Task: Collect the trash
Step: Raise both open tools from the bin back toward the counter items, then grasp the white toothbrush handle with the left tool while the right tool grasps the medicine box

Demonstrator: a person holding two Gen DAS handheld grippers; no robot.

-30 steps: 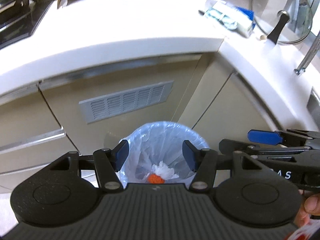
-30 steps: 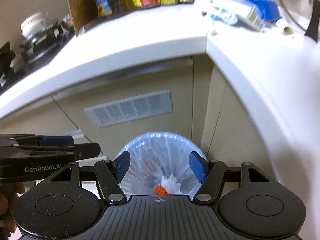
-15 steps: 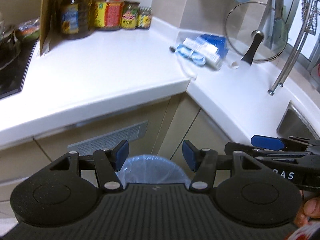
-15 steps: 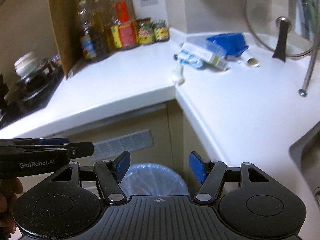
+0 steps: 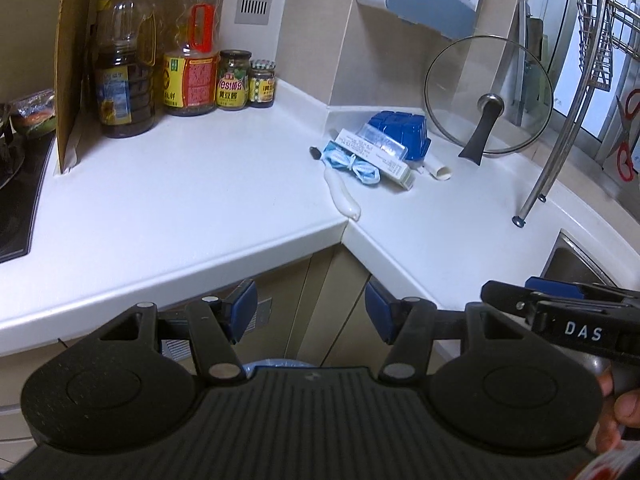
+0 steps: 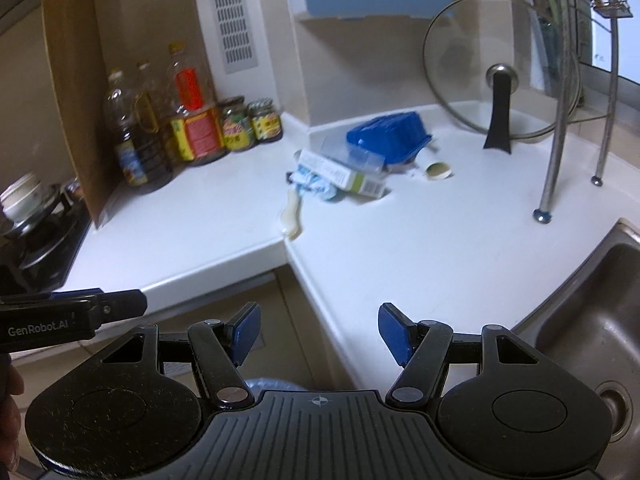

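Note:
Trash lies in the counter's corner: a white-green carton (image 5: 376,154) (image 6: 344,172), a blue face mask (image 5: 352,164) (image 6: 316,184), a blue plastic tray (image 5: 400,130) (image 6: 388,136), a cardboard tube (image 5: 438,170) (image 6: 436,168) and a white tube-like piece (image 5: 342,198) (image 6: 292,212). My left gripper (image 5: 310,312) is open and empty, in front of the counter edge. My right gripper (image 6: 318,334) is open and empty beside it. The bin's blue bag (image 5: 272,362) (image 6: 268,384) barely shows below both grippers.
Oil bottles and jars (image 5: 192,68) stand at the back left beside a cardboard sheet (image 5: 70,60). A glass lid (image 5: 488,92) leans at the back right by a metal rack (image 5: 560,132). A sink (image 6: 592,320) lies at right, a stove (image 6: 32,240) at left.
Both grippers have risen from above the bin to counter height. The bin's inside with its white and orange trash has dropped out of sight; the counter's trash pile is now in view.

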